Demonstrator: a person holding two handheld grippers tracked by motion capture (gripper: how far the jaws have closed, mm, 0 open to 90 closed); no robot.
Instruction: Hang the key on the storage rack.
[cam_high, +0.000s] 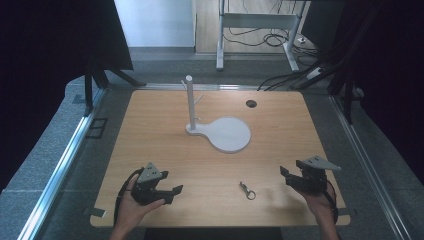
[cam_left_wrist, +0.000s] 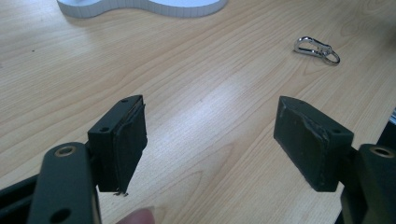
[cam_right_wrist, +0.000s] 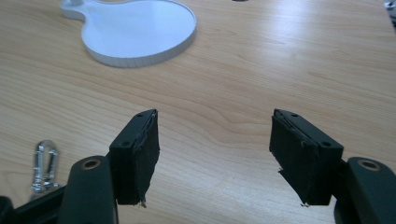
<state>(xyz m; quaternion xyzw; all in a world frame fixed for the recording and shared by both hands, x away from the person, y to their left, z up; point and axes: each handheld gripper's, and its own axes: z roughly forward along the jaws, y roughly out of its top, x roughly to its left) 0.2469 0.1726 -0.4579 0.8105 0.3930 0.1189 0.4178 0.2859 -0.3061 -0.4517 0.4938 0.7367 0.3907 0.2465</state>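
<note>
A small silver carabiner clip with a key ring (cam_high: 247, 190) lies on the wooden table (cam_high: 150, 130) near its front edge, between the two hands. It also lies far right in the left gripper view as the clip (cam_left_wrist: 316, 49) and low left in the right gripper view as the clip (cam_right_wrist: 44, 167). A white stand (cam_high: 225, 133) with a round flat base and an upright post (cam_high: 190, 102) sits mid-table. My left gripper (cam_high: 172, 192) is open at the front left, nothing between its jaws. My right gripper (cam_high: 286, 176) is open at the front right, also holding nothing.
A small dark round hole (cam_high: 251, 103) sits in the table's far right part. Metal rails run along both table sides. Beyond the far edge stand a white frame's legs (cam_high: 220, 55) and loose cables on the floor. The white stand's base (cam_right_wrist: 140, 32) lies ahead of the right gripper.
</note>
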